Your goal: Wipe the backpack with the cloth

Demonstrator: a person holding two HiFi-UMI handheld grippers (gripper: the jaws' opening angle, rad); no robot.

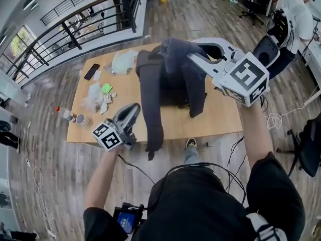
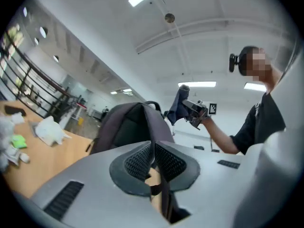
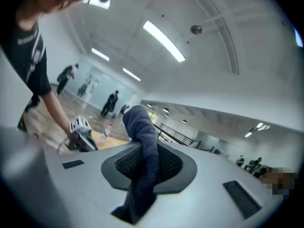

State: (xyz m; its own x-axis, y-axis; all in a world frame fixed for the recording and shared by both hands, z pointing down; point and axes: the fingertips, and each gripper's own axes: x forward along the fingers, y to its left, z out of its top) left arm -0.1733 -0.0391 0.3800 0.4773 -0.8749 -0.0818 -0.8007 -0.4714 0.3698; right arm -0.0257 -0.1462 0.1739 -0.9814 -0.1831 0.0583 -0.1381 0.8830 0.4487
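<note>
Wooden tabletop (image 1: 125, 92), with a dark backpack (image 1: 173, 87) upright near its middle, shoulder straps facing the near edge. Left tongs (image 1: 136, 107) level, closed tight on one strap (image 1: 150, 109), thin webbing pinched between the pads (image 2: 137, 163). Right tongs (image 1: 193, 58) high beside the backpack's top, clamped on a dark blue cloth (image 1: 173, 49), folded end bulging past the tips, clear of the pack in the left gripper view. At the tabletop's left end: crumpled wrappers (image 1: 95, 97), phone (image 1: 92, 71), bottle (image 1: 65, 113).
</note>
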